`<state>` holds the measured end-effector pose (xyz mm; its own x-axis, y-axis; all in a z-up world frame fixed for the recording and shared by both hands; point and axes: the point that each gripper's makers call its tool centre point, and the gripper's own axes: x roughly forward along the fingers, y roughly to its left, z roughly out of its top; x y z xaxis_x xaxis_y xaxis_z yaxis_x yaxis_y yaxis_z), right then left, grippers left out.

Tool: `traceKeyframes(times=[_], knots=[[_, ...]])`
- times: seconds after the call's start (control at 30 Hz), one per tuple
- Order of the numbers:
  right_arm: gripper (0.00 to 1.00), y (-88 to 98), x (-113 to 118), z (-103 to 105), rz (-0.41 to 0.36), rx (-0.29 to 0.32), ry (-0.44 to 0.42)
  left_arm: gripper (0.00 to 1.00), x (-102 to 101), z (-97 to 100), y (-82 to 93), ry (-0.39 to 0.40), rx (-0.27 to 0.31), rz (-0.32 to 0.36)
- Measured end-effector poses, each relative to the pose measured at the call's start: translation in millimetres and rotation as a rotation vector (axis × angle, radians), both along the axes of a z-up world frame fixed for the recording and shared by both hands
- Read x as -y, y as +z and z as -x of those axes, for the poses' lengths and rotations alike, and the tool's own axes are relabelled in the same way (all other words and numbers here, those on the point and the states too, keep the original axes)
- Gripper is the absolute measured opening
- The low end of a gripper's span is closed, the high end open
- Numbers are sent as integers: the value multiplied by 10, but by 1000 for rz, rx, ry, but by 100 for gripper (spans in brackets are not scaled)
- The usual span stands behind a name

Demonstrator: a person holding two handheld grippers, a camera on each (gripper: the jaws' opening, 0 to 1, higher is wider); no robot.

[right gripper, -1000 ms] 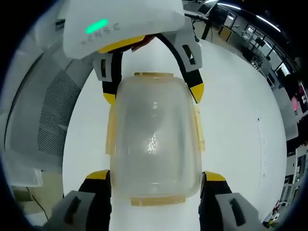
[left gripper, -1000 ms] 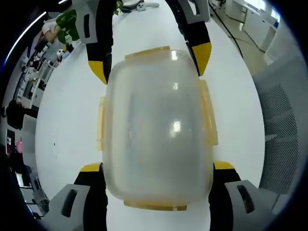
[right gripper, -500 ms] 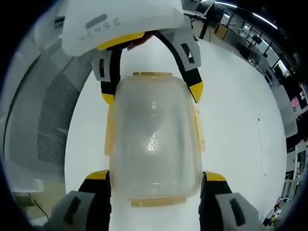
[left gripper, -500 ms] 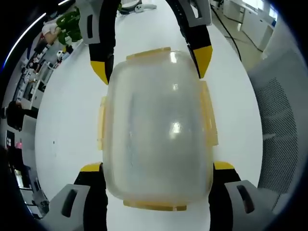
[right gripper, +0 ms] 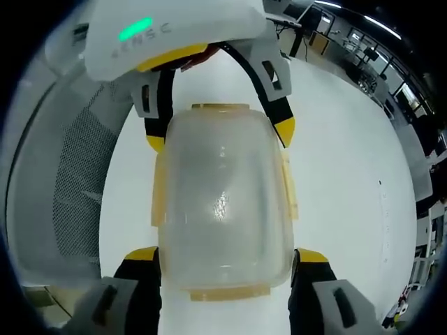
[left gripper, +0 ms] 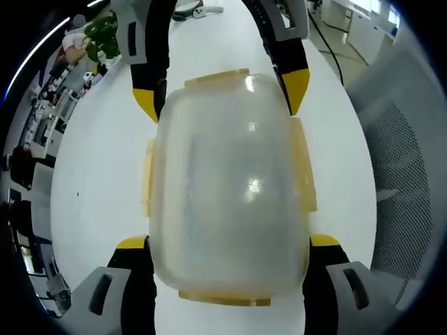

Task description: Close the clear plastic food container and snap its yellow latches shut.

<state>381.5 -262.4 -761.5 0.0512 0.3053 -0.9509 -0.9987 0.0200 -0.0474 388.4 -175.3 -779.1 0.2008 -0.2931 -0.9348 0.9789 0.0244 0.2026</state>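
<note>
A clear plastic food container (left gripper: 227, 188) with a frosted dome and yellow latches (left gripper: 302, 167) along its edges is held over the white table (left gripper: 98, 181). My left gripper (left gripper: 228, 243) is shut on its near end, one jaw on each side. The right gripper (left gripper: 221, 94) clamps the far end from the opposite direction. In the right gripper view the same container (right gripper: 222, 195) sits between my right gripper (right gripper: 225, 254) at the bottom and the left gripper (right gripper: 220, 136) at the top. A yellow latch (right gripper: 227, 292) lies flat at the near end. I cannot tell whether the container touches the table.
A grey mesh chair (left gripper: 401, 160) stands beside the table, and the chair (right gripper: 66, 181) also appears at the left of the right gripper view. A green plant (left gripper: 98, 35) and small items sit at the table's far end. Office desks lie beyond.
Both grippers keep the same hold on the container. Only the background has slid a little, and the mesh chair takes up slightly more of each view.
</note>
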Motion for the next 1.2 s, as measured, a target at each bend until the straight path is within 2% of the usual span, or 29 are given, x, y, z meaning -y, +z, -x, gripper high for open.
traceKeyframes(times=[0.9,1.2], knots=[[74,-14,-477,103,33,-3,-18,85,-468,94,11,-15,1,12],[74,-12,-751,119,17,-1,-25,85,-747,107,6,-17,2,4]])
